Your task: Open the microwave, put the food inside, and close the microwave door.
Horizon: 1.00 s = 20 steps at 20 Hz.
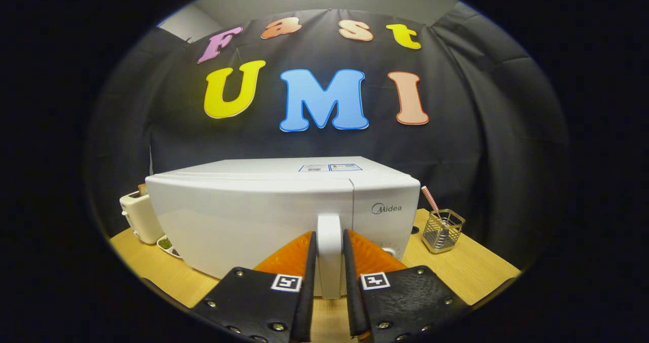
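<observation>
On wooden table [471, 269], white microwave [263, 216] stands, door shut. Its vertical handle [329, 254] sits between gripper [329, 241] fingers, both pressed against handle sides, clamped narrow. Left of microwave: toaster [139, 216], small dish [167, 245]. Right of microwave: wire holder [442, 230].

White microwave, door closed, handle in my gripper.

I see the white microwave [263, 216] upright on the wooden tabletop [456, 272], door flush with the body. Its vertical white door handle [329, 252] stands between the fingers of my gripper [329, 244], both pressing its sides.
</observation>
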Tool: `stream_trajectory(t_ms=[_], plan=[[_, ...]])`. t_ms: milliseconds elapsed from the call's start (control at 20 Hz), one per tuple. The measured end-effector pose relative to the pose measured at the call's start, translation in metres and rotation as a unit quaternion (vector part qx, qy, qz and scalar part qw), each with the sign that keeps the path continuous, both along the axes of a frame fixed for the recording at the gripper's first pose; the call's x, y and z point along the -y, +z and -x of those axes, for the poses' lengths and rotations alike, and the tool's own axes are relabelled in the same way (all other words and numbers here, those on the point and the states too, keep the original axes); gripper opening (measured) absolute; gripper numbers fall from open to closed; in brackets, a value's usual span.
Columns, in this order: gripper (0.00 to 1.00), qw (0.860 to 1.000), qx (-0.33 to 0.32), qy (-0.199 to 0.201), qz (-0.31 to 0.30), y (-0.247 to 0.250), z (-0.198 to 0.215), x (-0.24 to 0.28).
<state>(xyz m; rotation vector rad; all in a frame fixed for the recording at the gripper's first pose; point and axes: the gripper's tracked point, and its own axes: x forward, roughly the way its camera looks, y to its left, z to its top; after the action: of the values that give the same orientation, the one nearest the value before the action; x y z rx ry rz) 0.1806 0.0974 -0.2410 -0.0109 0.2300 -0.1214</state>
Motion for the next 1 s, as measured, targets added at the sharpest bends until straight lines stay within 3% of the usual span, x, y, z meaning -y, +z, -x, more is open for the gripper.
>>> stream_trajectory(t_ms=[250, 300, 450, 650, 1000], plan=[[0.33, 1.000, -0.022, -0.005, 0.012, -0.014, -0.007, 0.002], [0.19, 1.000, -0.023, -0.003, -0.001, -0.015, -0.008, 0.003], [0.11, 0.998, -0.038, -0.011, -0.040, -0.011, 0.003, 0.000], [0.11, 0.999, -0.015, -0.008, 0.029, -0.004, 0.047, -0.017], [0.10, 1.000, -0.017, 0.014, -0.008, -0.003, 0.105, -0.048]])
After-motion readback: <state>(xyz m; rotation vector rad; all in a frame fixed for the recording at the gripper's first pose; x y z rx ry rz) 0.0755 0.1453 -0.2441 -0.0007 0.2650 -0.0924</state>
